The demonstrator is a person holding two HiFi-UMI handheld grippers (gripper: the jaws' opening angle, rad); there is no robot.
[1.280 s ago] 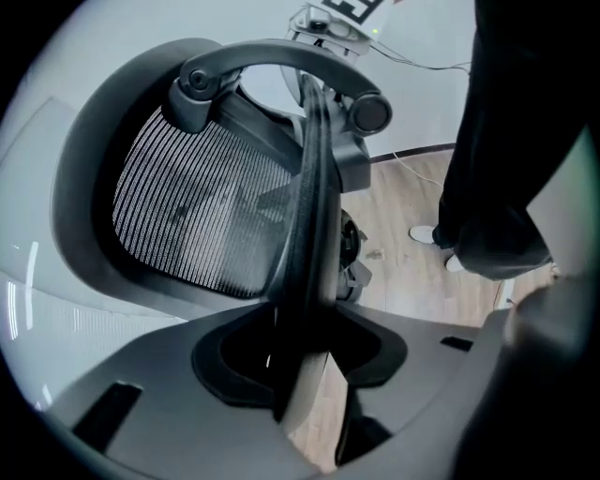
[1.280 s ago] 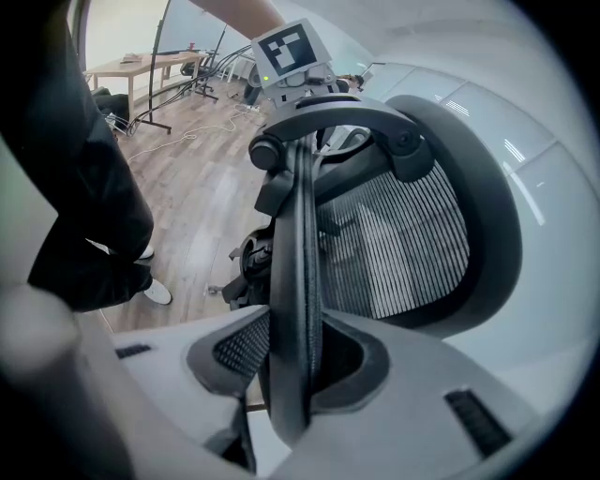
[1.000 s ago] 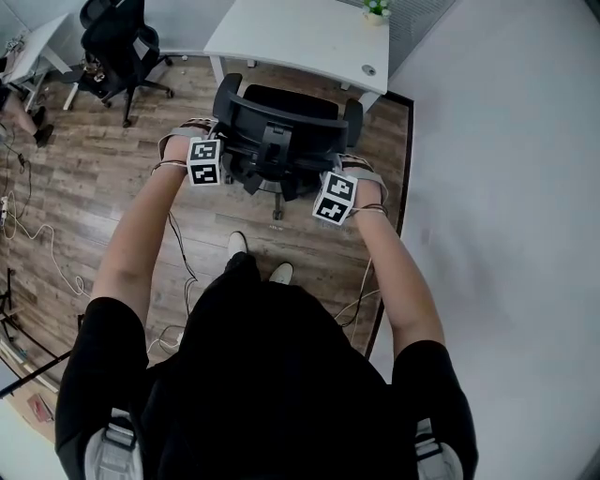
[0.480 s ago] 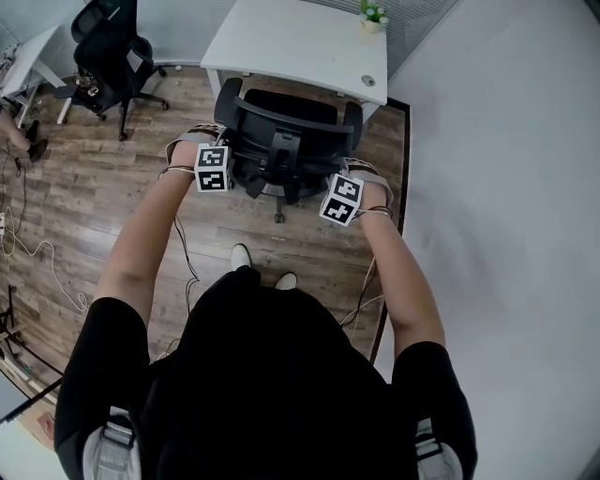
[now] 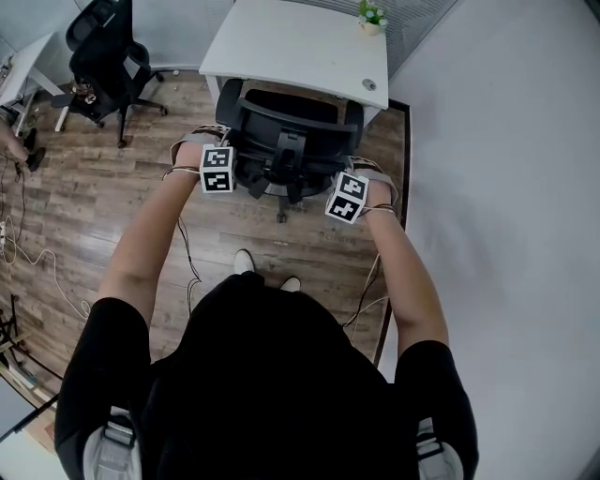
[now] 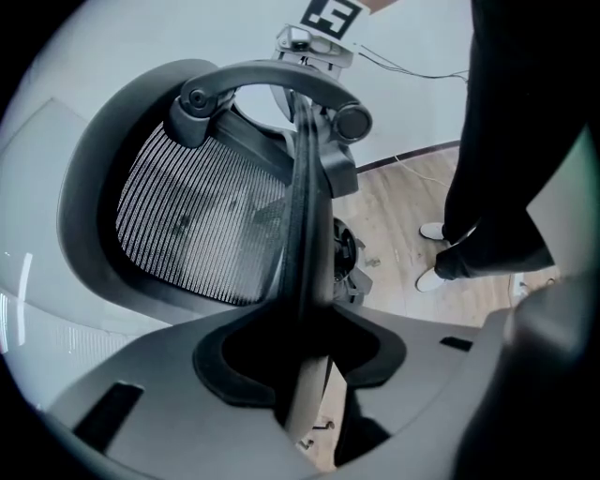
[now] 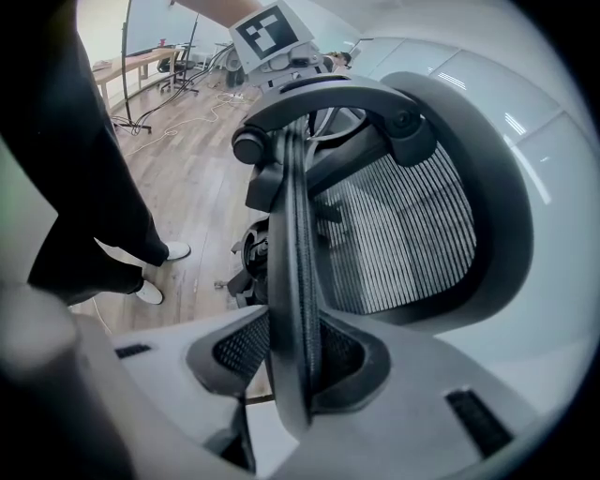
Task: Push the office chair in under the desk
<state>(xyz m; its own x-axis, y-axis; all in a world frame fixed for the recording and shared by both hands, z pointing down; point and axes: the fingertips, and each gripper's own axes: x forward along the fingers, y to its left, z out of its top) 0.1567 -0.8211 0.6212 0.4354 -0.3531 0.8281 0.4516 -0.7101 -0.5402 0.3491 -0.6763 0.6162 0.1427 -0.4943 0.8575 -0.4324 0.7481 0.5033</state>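
The black mesh office chair (image 5: 286, 131) stands on the wood floor, its seat partly under the white desk (image 5: 300, 47). My left gripper (image 5: 221, 155) is shut on the left edge of the backrest and my right gripper (image 5: 354, 180) on its right edge. In the left gripper view the thin backrest frame (image 6: 305, 216) runs up from between the jaws of the left gripper (image 6: 305, 375), with the mesh to its left. In the right gripper view the backrest frame (image 7: 292, 253) sits between the jaws of the right gripper (image 7: 292, 375), mesh to its right.
A white wall (image 5: 497, 187) runs close along the right of the chair. A second black office chair (image 5: 103, 47) stands at the far left by another desk (image 5: 23, 66). Cables (image 5: 28, 244) trail over the floor on the left. A small plant (image 5: 373, 13) sits on the desk.
The chair has rolled a little forward toward the desk, with both grippers moving along on its backrest. The person's feet have stepped forward behind it.
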